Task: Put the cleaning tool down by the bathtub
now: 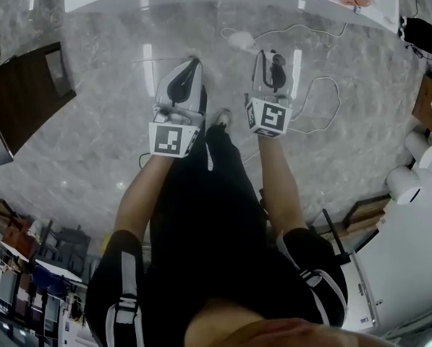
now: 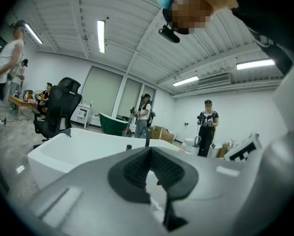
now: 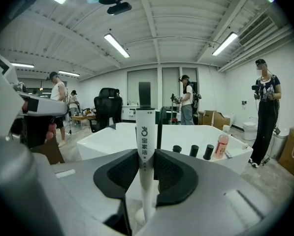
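Right gripper view shows us the right hand-held gripper [image 3: 146, 156] closed on the white handle of the cleaning tool [image 3: 145, 132]. The pads press it from both sides, and the handle stands upright between them. Our left hand-held gripper [image 2: 149, 151] has its pads drawn together at the tips with nothing between them.

We judge that the carrying step is in hand. We stand facing the white bathtub [image 3: 112, 139] with the tool held off the floor [image 1: 107, 114], so it is not yet set down. The next move calls for lowering the tool to the floor close to the tub wall, keeping it clear of the white cable [image 1: 302, 100] that loops there, and only then letting the jaws part.

By our count there are two hand-held grippers, one cleaning tool and one bathtub near us. On the tub rim we see three dark knobs [image 3: 194, 150] and one pink bottle [image 3: 221, 145].
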Tool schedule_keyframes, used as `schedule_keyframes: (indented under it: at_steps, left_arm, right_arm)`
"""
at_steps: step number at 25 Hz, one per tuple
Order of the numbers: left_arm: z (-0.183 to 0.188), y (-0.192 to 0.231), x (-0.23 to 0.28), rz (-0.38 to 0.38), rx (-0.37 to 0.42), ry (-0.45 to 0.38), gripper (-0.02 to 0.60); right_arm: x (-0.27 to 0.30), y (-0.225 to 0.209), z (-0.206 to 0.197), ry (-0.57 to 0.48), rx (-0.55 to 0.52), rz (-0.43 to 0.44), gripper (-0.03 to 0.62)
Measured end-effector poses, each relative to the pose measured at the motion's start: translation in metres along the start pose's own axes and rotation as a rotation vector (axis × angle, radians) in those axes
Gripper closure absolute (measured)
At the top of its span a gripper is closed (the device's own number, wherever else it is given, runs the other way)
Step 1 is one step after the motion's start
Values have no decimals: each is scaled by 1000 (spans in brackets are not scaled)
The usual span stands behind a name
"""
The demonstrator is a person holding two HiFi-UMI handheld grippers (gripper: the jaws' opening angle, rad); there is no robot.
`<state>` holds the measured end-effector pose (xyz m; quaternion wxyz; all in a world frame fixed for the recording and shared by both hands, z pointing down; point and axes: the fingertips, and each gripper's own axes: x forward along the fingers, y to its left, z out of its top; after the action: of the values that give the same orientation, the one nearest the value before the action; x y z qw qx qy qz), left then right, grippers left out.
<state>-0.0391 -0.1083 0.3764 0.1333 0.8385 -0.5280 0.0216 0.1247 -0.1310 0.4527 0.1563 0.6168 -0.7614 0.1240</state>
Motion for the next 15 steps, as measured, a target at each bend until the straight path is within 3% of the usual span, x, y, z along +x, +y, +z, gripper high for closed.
schedule_keyframes:
  at_steps: [15]
  left_arm:
    - [-109, 51, 60, 12, -25, 35, 572]
  right_arm:
    - [115, -14, -166, 135, -1, -57, 496]
